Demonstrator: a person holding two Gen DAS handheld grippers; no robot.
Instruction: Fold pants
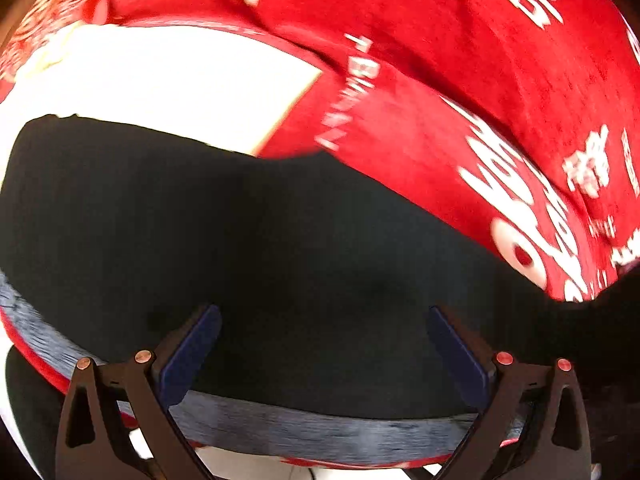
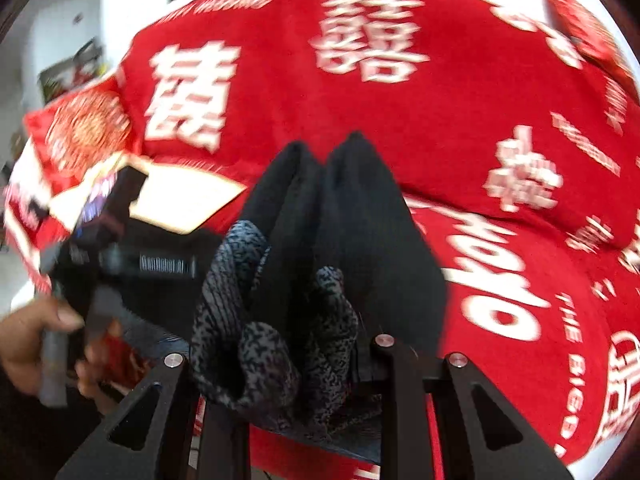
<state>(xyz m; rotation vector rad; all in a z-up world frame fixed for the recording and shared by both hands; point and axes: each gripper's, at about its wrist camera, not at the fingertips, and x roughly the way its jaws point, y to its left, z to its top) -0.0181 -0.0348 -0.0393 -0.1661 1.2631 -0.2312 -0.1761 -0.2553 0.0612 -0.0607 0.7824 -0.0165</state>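
Note:
The black pants (image 1: 280, 248) lie on a red blanket, their grey speckled waistband (image 1: 320, 432) along the near edge. My left gripper (image 1: 324, 344) is open, its blue pads (image 1: 192, 352) spread just above the black cloth, holding nothing. In the right wrist view my right gripper (image 2: 288, 364) is shut on the bunched grey waistband (image 2: 256, 320), and the black pants (image 2: 352, 216) hang forward in folds from it. The left gripper's body (image 2: 112, 256) and the hand holding it show at the left.
A red blanket with white lettering (image 2: 400, 112) covers the surface. A white rectangular sheet (image 1: 160, 92) lies on it beyond the pants. A red patterned packet (image 2: 84, 128) sits at the far left. White walls are at the back.

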